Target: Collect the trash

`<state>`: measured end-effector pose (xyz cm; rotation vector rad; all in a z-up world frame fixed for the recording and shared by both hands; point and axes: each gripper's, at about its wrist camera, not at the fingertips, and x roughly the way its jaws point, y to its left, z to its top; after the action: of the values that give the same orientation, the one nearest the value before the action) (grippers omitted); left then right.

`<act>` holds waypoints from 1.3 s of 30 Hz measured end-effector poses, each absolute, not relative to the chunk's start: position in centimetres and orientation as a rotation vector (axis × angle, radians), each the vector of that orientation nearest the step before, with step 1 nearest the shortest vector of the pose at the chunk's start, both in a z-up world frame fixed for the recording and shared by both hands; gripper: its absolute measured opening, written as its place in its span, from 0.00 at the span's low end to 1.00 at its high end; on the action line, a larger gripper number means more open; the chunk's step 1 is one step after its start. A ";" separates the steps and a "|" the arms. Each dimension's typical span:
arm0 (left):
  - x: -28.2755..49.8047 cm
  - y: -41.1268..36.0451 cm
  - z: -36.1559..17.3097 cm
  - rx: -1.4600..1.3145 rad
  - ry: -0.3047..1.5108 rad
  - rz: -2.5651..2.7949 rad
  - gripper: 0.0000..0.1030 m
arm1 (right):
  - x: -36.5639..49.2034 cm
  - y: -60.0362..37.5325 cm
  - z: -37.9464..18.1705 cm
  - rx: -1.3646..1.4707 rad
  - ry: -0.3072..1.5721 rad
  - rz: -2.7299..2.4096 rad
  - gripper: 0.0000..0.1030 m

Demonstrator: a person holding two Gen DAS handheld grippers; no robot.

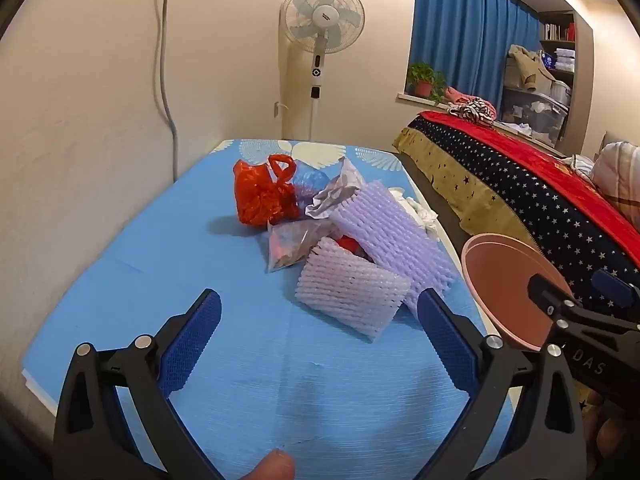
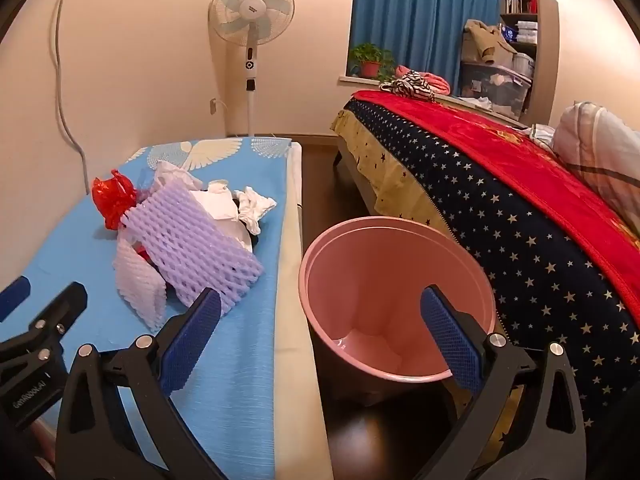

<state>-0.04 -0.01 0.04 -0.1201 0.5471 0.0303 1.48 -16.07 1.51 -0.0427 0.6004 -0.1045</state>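
Pink bin [image 2: 394,300] empty, beside tabletop [image 1: 200,264]. Trash pile [image 1: 344,240] lies beyond left gripper [image 1: 320,320]; right gripper [image 2: 320,320] over bin; both fingers wide open, holding nothing.

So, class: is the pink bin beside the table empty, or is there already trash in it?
Empty: the pink bin shows only bare walls and floor in the right wrist view.

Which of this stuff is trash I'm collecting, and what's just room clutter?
For the job:
- purple foam fruit net
- white foam fruit net
- crumpled red plastic bag
- clear plastic bag of scraps
- crumpled white tissues
- pink plastic waste bin

Just lying about:
- white pedestal fan
- potted green plant
- striped cloth on the bed
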 end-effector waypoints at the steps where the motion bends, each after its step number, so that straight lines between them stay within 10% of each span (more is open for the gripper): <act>1: -0.1 0.0 0.1 -0.116 0.544 0.029 0.92 | 1.6 -16.0 1.5 -0.050 0.597 -0.099 0.95; 39: 0.0 -0.4 0.0 -0.095 0.553 0.034 0.92 | 1.5 -15.6 2.1 -0.068 0.580 -0.102 0.95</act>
<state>0.03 -0.39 0.05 -0.0952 0.5533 0.0344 1.45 -15.64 2.11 -0.0676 0.5799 -0.1016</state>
